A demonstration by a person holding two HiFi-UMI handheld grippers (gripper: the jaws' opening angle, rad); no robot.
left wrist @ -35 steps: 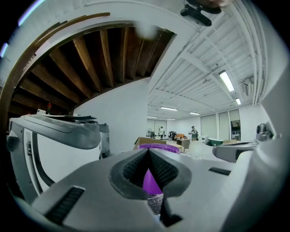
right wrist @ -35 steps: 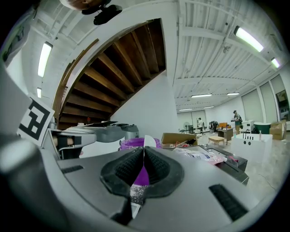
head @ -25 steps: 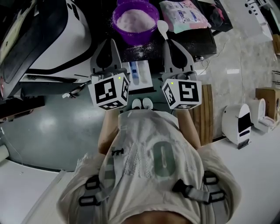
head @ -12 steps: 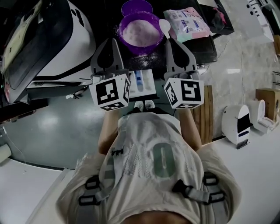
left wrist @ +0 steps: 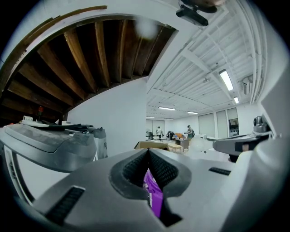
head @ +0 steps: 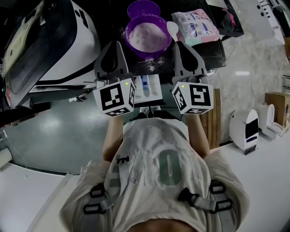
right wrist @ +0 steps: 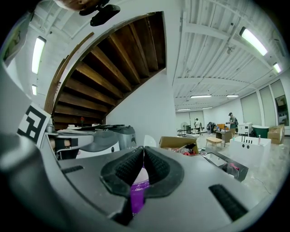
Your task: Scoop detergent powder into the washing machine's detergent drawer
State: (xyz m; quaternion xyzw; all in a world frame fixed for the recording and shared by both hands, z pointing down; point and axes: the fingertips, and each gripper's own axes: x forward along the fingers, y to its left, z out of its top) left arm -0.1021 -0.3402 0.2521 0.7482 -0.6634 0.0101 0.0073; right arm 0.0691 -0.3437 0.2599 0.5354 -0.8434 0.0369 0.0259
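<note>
So the biggest thing here is the washing machine (head: 54, 41), white with a dark top, sitting off to the left in the head view. Next to it on the right is a dark table (head: 213, 47), and everything else is on or in front of that.

The purple bowl (head: 149, 50) is on the table, full of pale detergent powder, with a bit of powder dusted on the tabletop around it. A pink and teal detergent bag (head: 197, 23) lies flat to the right of the bowl. The detergent drawer (head: 155, 88) is pulled out just below the table edge, between the two grippers, and it has a blue insert in the middle.

The left gripper (left wrist: 147, 152) points forward on the bowl's left side. Its jaws are pressed together at the tips with nothing pinched, and purple shows through the slot behind them.

The right gripper (right wrist: 143, 148) is on the bowl's right side, jaws closed on the handle of a white spoon (head: 172, 29). The spoon's scoop end sticks up past the tips, just beside the bowl's rim.

A small purple tub (head: 143, 8) sits right behind the bowl.
</note>
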